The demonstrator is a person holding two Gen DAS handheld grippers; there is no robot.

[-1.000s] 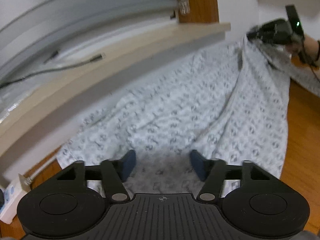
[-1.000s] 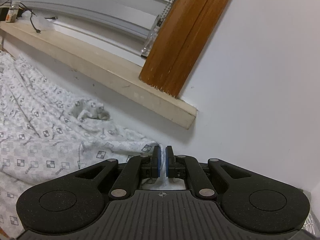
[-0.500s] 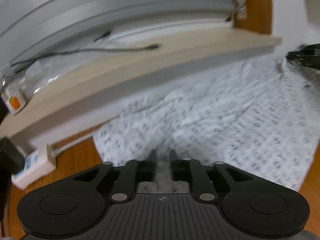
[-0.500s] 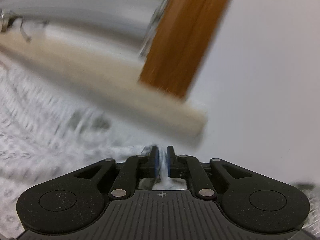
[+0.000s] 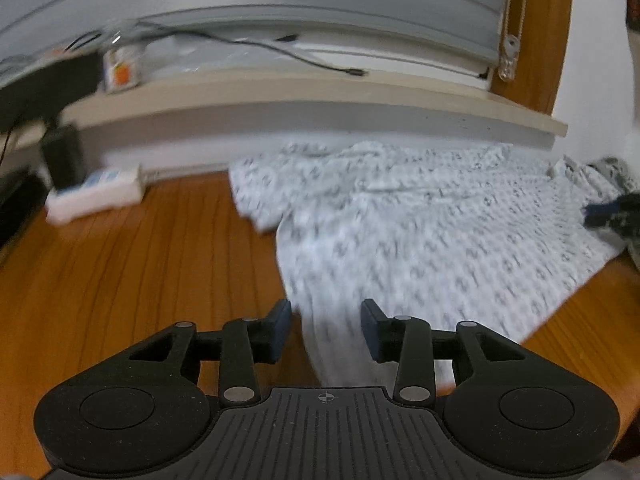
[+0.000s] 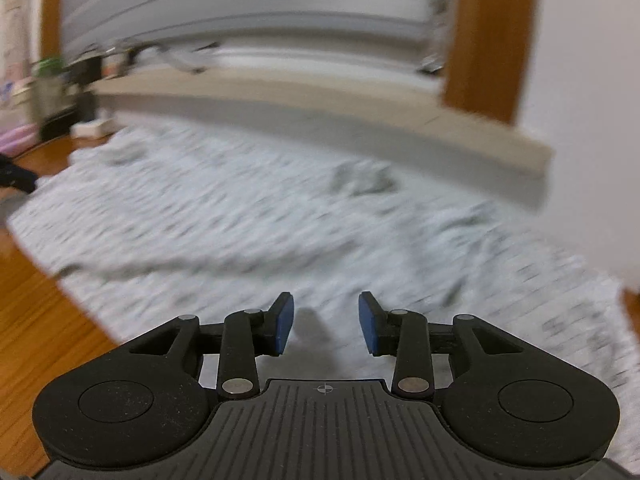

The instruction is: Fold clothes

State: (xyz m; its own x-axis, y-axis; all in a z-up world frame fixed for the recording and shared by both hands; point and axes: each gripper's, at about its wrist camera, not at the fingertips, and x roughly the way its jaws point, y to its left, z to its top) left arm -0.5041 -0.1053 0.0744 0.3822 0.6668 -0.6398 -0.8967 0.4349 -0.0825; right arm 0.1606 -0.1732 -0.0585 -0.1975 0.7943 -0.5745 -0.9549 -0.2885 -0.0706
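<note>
Both grippers, left (image 5: pixel 326 330) and right (image 6: pixel 326 326), have just opened, releasing the cloth (image 5: pixel 420 220) flat below the sill (image 5: pixel 320 96).

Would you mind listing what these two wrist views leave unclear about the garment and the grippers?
- Left wrist view: the print on the patterned garment is smeared by motion blur.
- Left wrist view: the right gripper is cut off by the frame edge.
- Right wrist view: the garment's near hem is hidden behind the right gripper's body.
- Right wrist view: windowsill clutter is blurred.
</note>
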